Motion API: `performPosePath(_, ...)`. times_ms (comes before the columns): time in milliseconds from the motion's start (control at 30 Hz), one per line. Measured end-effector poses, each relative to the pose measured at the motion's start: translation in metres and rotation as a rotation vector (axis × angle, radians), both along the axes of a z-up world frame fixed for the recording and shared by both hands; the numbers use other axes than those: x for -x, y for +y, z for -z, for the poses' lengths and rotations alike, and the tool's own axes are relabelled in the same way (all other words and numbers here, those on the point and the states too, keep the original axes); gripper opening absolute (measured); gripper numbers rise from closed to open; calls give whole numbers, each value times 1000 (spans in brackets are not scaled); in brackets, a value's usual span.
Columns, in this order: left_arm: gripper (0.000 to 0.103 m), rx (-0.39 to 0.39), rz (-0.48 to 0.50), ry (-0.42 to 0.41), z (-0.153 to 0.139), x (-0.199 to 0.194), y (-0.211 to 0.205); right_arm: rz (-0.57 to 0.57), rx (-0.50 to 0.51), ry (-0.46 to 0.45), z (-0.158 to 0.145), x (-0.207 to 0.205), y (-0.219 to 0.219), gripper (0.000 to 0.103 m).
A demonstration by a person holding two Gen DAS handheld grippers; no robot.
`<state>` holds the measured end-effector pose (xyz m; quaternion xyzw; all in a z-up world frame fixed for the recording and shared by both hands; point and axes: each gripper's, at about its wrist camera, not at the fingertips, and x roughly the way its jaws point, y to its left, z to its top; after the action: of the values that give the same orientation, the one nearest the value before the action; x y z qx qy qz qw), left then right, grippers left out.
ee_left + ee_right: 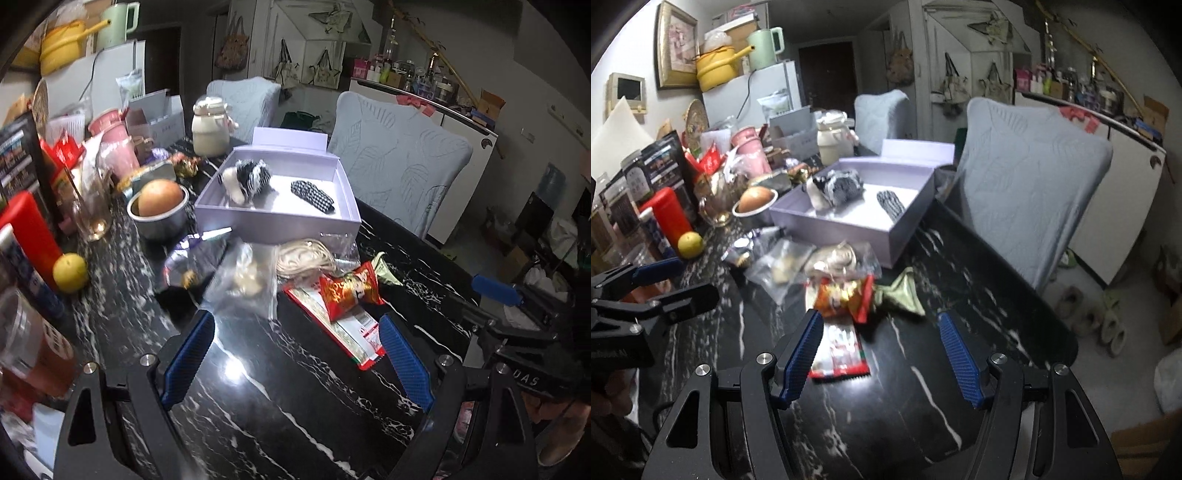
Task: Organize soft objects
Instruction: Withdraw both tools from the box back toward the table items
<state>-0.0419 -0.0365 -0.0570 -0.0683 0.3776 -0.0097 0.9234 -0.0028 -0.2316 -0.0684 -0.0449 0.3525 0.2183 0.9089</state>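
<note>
A lavender box (273, 225) (834, 225) sits open on the black marble table (266, 406). In it lie a black-and-white fuzzy soft item (245, 179) (836, 186) and a dark knitted piece (312, 195) (890, 203). In front of the box lie a cream cord bundle (303, 258), a clear bag with something pale in it (243, 280) (783, 269), a red snack packet (347, 291) (846, 295) and a green cloth (905, 291). My left gripper (295, 343) is open and empty, short of the pile. My right gripper (881, 339) is open and empty, just before the packet.
Clutter lines the left side: a steel bowl with an onion (159, 210), a lemon (70, 273), a red bottle (29, 236), jars and cups. A flat red-edged packet (351, 336) lies on the table. Two covered chairs (399, 166) stand behind the table.
</note>
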Motion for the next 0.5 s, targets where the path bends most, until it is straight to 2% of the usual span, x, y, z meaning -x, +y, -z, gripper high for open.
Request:
performPosePath(300,91,57,0,64,27,-11,-2,4,-39,106,36,-9,-9,66)
performPosePath(500,91,71,16,85,35,-30,-11,14,-38,138,50,-20,-15,66)
